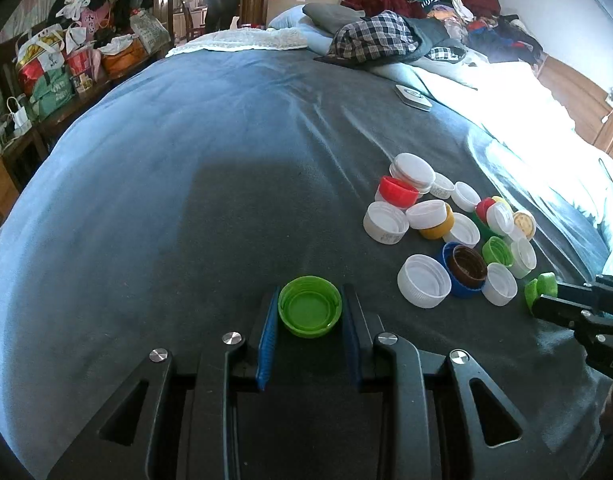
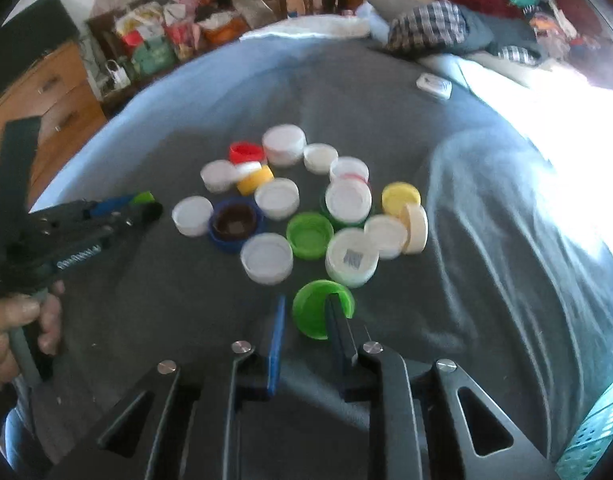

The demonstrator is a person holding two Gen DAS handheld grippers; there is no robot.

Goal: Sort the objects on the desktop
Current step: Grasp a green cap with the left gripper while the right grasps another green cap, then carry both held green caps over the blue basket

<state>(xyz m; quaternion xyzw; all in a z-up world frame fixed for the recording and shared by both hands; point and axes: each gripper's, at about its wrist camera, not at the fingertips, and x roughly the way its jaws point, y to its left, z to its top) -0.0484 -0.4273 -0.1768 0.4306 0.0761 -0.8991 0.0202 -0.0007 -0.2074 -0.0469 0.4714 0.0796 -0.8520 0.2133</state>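
Gripping a green cap [image 1: 309,306] in the left gripper [image 1: 309,312], blue pads pressing on opposite sides of its ribbed wall, open side facing up, low over the grey blanket [image 1: 186,200] of the bed, well apart from the heap. Clamping a second green cap [image 2: 312,312] in the right gripper [image 2: 306,316], one finger sitting inside the cup and the other outside, so pinching a single wall rather than spanning the whole thing; sitting at the near edge of the pile of caps [image 2: 298,204], just beside a white cap with a barcode sticker [image 2: 352,256]. Showing blur in the right wrist view, so leaving the exact contact on the outer pad uncertain.

Judging these caps as light, stiff, thin-walled plastic, smooth inside and ribbed outside, likely to squirt out or tip if squeezed off-centre. Favouring a hold across the full width on the ribbed rim, as on the left, for a steady carry; treating the one-wall pinch on the right as workable but prone to letting the cap swing or rotate. Lying loose and partly stacked: white, red, yellow, blue, brown and one more green cap [image 2: 309,236] among them, apt to shift on the soft blanket when nudged.
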